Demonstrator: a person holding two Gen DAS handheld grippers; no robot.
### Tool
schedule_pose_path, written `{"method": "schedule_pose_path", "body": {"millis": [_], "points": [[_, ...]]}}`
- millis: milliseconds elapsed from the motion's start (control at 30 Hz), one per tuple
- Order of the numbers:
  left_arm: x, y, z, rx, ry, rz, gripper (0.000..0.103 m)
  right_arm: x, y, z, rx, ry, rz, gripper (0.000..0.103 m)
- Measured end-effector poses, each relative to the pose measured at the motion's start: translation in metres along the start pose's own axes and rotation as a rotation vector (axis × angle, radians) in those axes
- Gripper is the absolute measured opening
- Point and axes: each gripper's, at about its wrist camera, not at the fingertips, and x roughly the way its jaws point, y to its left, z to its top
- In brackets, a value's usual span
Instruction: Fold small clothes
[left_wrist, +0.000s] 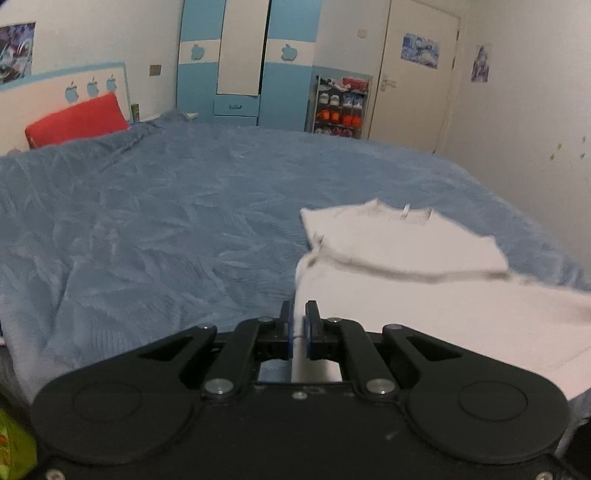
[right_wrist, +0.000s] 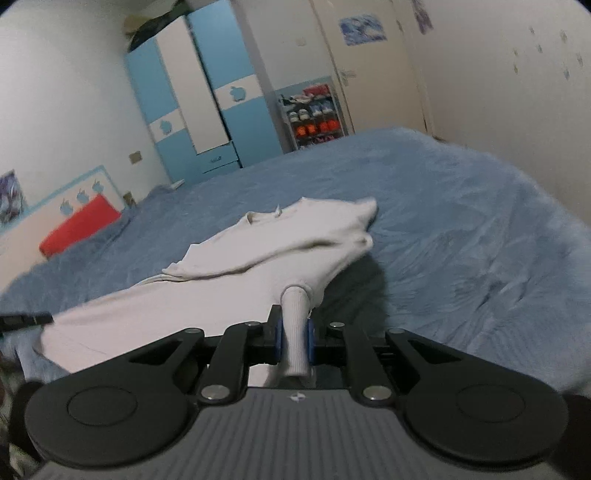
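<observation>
Both claws — left claw (left_wrist: 299, 314), right claw (right_wrist: 294, 328) — pinch the white shirt (left_wrist: 406, 240).

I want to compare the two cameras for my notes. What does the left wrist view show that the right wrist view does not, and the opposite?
Only the left wrist view: the left gripper shut on a thin edge of the white garment, and a green object at the lower left.

Only the right wrist view: the right gripper shut on the garment's ribbed cuff.

Both: the blue bedspread, red pillow, blue wardrobe and shoe rack.
</observation>
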Motion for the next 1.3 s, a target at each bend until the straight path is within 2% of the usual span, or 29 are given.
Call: {"method": "schedule_pose_path", "body": {"millis": [33, 133, 233, 300, 333, 367, 467, 567, 633, 767, 800, 833, 867, 933, 1067, 1200, 1267, 1300], "points": [[-0.007, 0.002, 0.000, -0.009, 0.010, -0.014, 0.006, -0.011, 0.001, 0.000, 0.006, 0.009, 0.008, 0.013], [-0.024, 0.003, -0.005, -0.004, 0.043, 0.008, 0.006, -0.028, 0.001, -0.003, 0.024, 0.042, -0.009, 0.013], [-0.020, 0.003, -0.006, -0.007, 0.038, 0.006, 0.006, -0.024, -0.004, -0.007, 0.036, 0.063, -0.010, 0.014], [-0.012, 0.000, -0.001, -0.004, 0.019, 0.002, 0.006, -0.012, -0.007, -0.004, 0.064, 0.027, 0.003, 0.014], [0.000, -0.001, 0.003, 0.006, 0.004, -0.004, 0.006, -0.008, -0.005, -0.001, 0.067, 0.006, 0.012, 0.014], [0.011, -0.005, 0.008, 0.018, -0.013, -0.007, 0.000, 0.000, -0.006, 0.003, 0.065, -0.019, 0.021, 0.014], [0.049, -0.011, 0.028, 0.044, -0.056, 0.020, 0.000, 0.032, -0.006, 0.025, 0.072, -0.096, 0.019, 0.014], [0.100, -0.006, 0.049, 0.003, -0.049, 0.021, 0.000, 0.071, -0.013, 0.048, 0.097, -0.139, 0.037, 0.014], [0.131, -0.007, 0.051, 0.015, 0.042, 0.065, 0.000, 0.101, -0.019, 0.059, 0.104, -0.114, 0.025, 0.014], [0.135, -0.009, 0.021, 0.067, 0.187, 0.064, 0.004, 0.121, -0.025, 0.054, 0.100, -0.050, 0.035, 0.014], [0.134, -0.009, 0.011, 0.064, 0.230, 0.054, 0.015, 0.122, -0.026, 0.050, 0.092, -0.035, 0.025, 0.014], [0.134, -0.011, -0.002, 0.055, 0.285, 0.031, 0.021, 0.122, -0.026, 0.046, 0.093, -0.022, 0.026, 0.014], [0.133, -0.013, -0.014, 0.043, 0.340, 0.006, 0.033, 0.122, -0.028, 0.042, 0.101, -0.007, 0.027, 0.014], [0.130, -0.022, -0.036, 0.020, 0.440, -0.024, 0.037, 0.119, -0.029, 0.033, 0.108, 0.009, 0.016, 0.014], [0.116, -0.040, -0.063, -0.034, 0.569, -0.065, 0.044, 0.109, -0.028, 0.026, 0.109, 0.019, 0.003, 0.014], [0.112, -0.049, -0.087, -0.095, 0.649, -0.145, 0.050, 0.101, -0.028, 0.025, 0.114, 0.021, 0.000, 0.014], [0.120, -0.060, -0.091, -0.078, 0.650, -0.134, 0.049, 0.100, -0.028, 0.023, 0.117, 0.023, -0.001, 0.014], [0.121, -0.063, -0.092, -0.077, 0.632, -0.139, 0.041, 0.099, -0.029, 0.022, 0.117, 0.026, -0.004, 0.014]]}}
